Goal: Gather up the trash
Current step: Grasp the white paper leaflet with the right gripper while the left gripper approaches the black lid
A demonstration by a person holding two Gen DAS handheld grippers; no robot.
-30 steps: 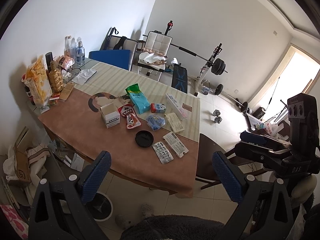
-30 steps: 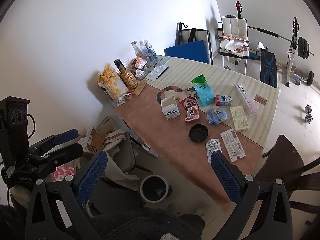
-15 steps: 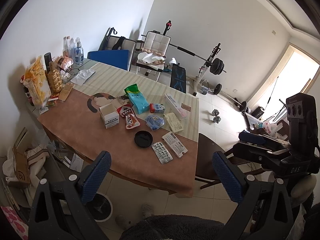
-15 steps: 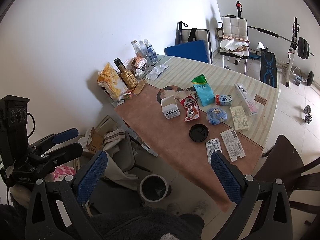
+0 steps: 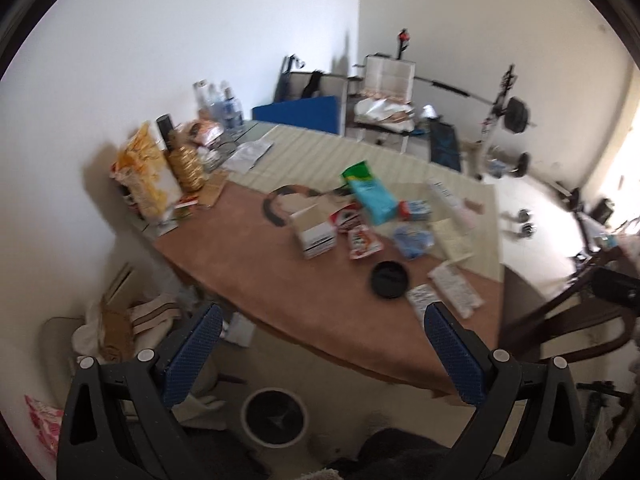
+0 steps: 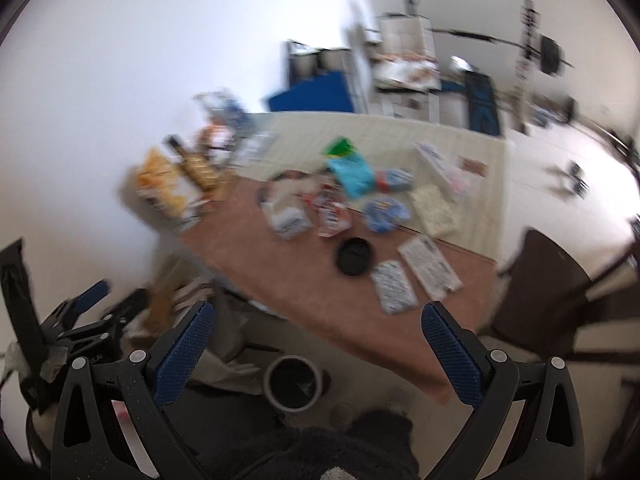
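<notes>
Litter lies on the brown table point(image 5: 256, 264): a white box point(image 5: 314, 232), red wrappers point(image 5: 362, 240), a teal bag point(image 5: 374, 194), a black lid point(image 5: 389, 274), blister packs point(image 5: 456, 288). A round bin point(image 5: 275, 416) stands on the floor below the table's near edge; it also shows in the right wrist view point(image 6: 294, 383). My left gripper point(image 5: 324, 348) is open and empty, well short of the table. My right gripper point(image 6: 320, 340) is open and empty too. The same lid point(image 6: 354, 256) and blister pack point(image 6: 394, 292) show there, blurred.
A snack bag point(image 5: 150, 172) and bottles point(image 5: 218, 100) line the table's wall side. A dark chair point(image 5: 576, 320) stands right of the table. Bags and cardboard point(image 5: 120, 328) clutter the floor at left. Gym equipment point(image 5: 508, 108) fills the far room.
Both views have swung and blurred: the table has shifted up and right in the left view. The bin now sits lower centre in both. Both grippers stay open.
</notes>
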